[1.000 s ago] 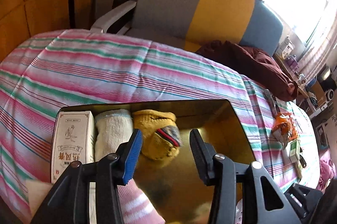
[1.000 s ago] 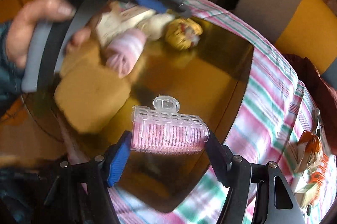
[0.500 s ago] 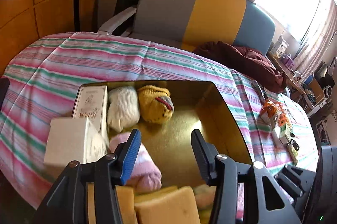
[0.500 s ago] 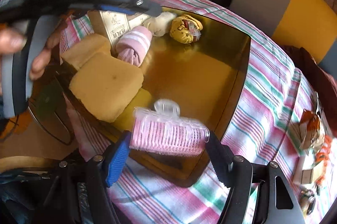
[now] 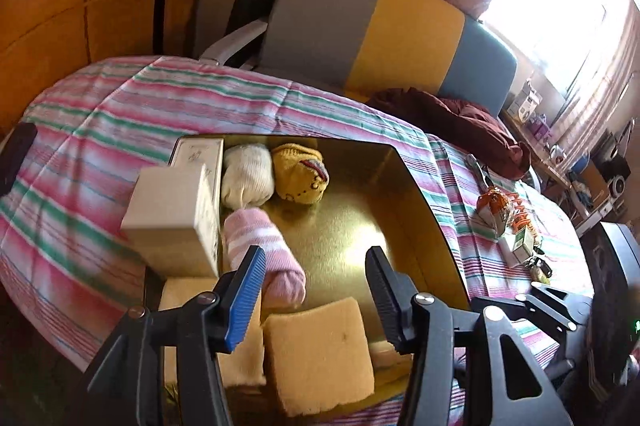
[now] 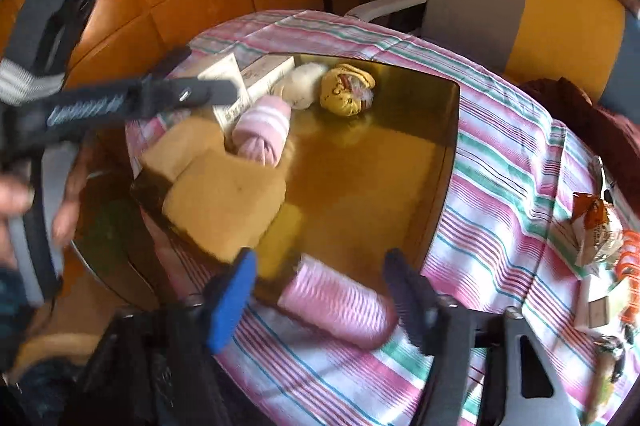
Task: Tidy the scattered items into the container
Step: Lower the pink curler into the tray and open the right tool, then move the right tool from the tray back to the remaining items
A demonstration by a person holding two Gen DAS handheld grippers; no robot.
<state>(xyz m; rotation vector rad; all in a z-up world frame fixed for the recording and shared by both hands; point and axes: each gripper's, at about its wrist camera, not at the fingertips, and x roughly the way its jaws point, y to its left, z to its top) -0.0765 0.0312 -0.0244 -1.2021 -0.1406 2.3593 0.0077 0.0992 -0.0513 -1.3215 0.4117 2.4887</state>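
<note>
The left gripper [image 5: 316,278] hung with its jaws spread wide and nothing between them. The right gripper [image 6: 320,290] also had its jaws apart, blurred by motion. In the right wrist view, a hand [image 6: 24,194] gripped the left gripper's handle at the picture's left edge.

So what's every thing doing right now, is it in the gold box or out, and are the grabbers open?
left gripper: open, empty, above the box.
right gripper: open; pink hair roller between its fingers.
pink hair roller: blurred, at the box's near edge.
gold box: open, partly filled.
pink striped sock roll: inside.
yellow sock roll: inside.
sponge: inside.
</note>
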